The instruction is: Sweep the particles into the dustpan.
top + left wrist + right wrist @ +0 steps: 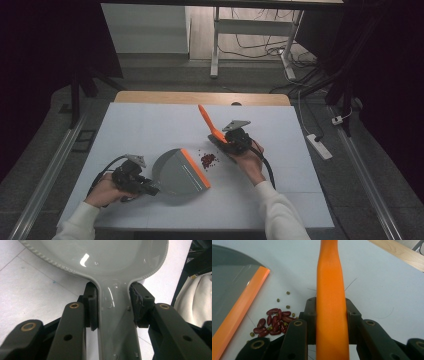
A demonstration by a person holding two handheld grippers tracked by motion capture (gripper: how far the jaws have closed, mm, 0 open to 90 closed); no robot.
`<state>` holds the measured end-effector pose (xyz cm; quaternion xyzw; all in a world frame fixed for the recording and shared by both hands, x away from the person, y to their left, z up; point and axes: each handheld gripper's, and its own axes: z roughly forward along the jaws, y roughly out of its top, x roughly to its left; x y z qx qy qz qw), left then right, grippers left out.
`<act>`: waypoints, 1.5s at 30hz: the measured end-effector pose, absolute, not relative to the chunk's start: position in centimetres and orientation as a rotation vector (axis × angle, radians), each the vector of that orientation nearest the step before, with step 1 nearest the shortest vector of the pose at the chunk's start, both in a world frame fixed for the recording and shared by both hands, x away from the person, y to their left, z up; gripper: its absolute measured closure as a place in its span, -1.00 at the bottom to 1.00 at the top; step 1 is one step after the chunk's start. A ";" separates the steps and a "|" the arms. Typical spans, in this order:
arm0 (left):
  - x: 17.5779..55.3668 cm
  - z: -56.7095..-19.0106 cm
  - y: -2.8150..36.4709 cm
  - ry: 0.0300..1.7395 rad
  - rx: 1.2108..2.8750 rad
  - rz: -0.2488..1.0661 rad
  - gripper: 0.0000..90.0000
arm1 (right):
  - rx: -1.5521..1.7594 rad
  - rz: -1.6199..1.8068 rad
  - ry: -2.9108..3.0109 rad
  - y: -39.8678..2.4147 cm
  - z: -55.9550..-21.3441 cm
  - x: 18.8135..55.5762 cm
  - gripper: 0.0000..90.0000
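Observation:
A grey dustpan [175, 172] with an orange front lip [195, 167] lies on the white table [150, 125]. My left gripper [150, 190] is shut on its handle; in the left gripper view the jaws [113, 307] clamp the grey handle [115, 322] from both sides. A small pile of red beans [208, 159] with a few green ones lies just off the lip. My right gripper [222, 140] is shut on an orange brush handle [206, 120] that points away and up-left. In the right gripper view the handle [330, 290] runs between the jaws [331, 315], with the beans [274, 321] and lip [242, 305] at the left.
A wooden strip [200, 97] runs along the table's far edge. Beyond it stands a white desk frame [216, 45] with cables on the floor. A power strip [320, 145] lies on the floor to the right. A person's forearms in white sleeves come in from the bottom.

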<state>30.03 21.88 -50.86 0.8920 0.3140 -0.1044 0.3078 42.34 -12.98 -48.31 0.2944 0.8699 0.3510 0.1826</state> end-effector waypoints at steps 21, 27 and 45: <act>30.2 -51.2 21.5 0.837 2.364 -0.294 0.37 | 0.806 0.937 2.488 -11.5 -49.1 42.8 0.56; 30.3 -51.2 21.5 0.840 2.364 -0.299 0.37 | 0.785 0.931 2.500 -11.2 -49.1 42.6 0.56; 30.3 -51.3 21.4 0.839 2.365 -0.301 0.37 | 0.711 0.966 2.552 -8.9 -49.2 41.6 0.56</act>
